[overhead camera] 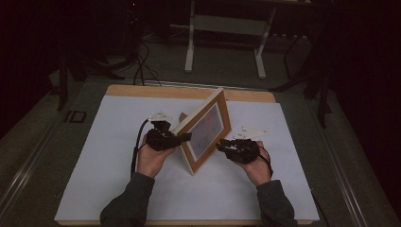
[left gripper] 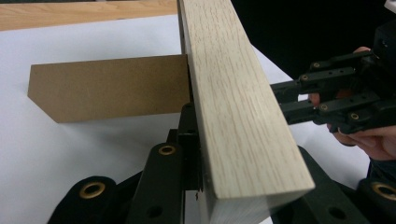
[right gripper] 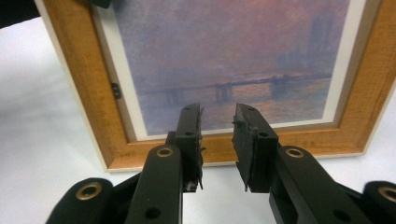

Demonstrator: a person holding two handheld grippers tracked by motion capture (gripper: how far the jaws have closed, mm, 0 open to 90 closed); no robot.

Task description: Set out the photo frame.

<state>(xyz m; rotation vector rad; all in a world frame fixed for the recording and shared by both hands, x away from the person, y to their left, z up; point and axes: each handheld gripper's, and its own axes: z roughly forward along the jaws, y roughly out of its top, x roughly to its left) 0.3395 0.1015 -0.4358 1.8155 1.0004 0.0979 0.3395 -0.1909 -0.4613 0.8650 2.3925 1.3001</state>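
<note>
The picture frame [overhead camera: 204,128] is standing near the middle of the white table cover [overhead camera: 108,156], tilted on 1 lower corner, with its brown easel back [left gripper: 109,88] trailing behind it.

Left gripper [overhead camera: 182,137]: it is straddling the frame's side rail. In the left gripper view the pale wooden edge [left gripper: 238,116] is running up between the 2 jaws, and the near jaw is lying against its back face. The jaws are set roughly a rail's thickness apart and appear to be gripping it; contact on the far pad is hidden behind the wood.

Right gripper [overhead camera: 221,145]: it is sitting just beside the frame's front, apart from it. In the right gripper view its jaws are standing partly open with an empty gap between them, aimed at the lower rail [right gripper: 289,140] and the print [right gripper: 233,60]. It is holding nothing.

Handling judgement: the frame is looking stiff and fairly light, with a smooth finish on the wood that may be slippery under hard pads. The front pane, if glass, is fragile, and its reflective look suggests it is. The easel back is thin board on a hinge and is likely to swing or crack if used as a handle.

Recommended hold: the wooden rails only, pinched across their thickness near mid-length, 1 gripper on each opposite side, keeping pads off the pane and print. With the frame balancing on a corner, a single grip is risking rotation.
</note>
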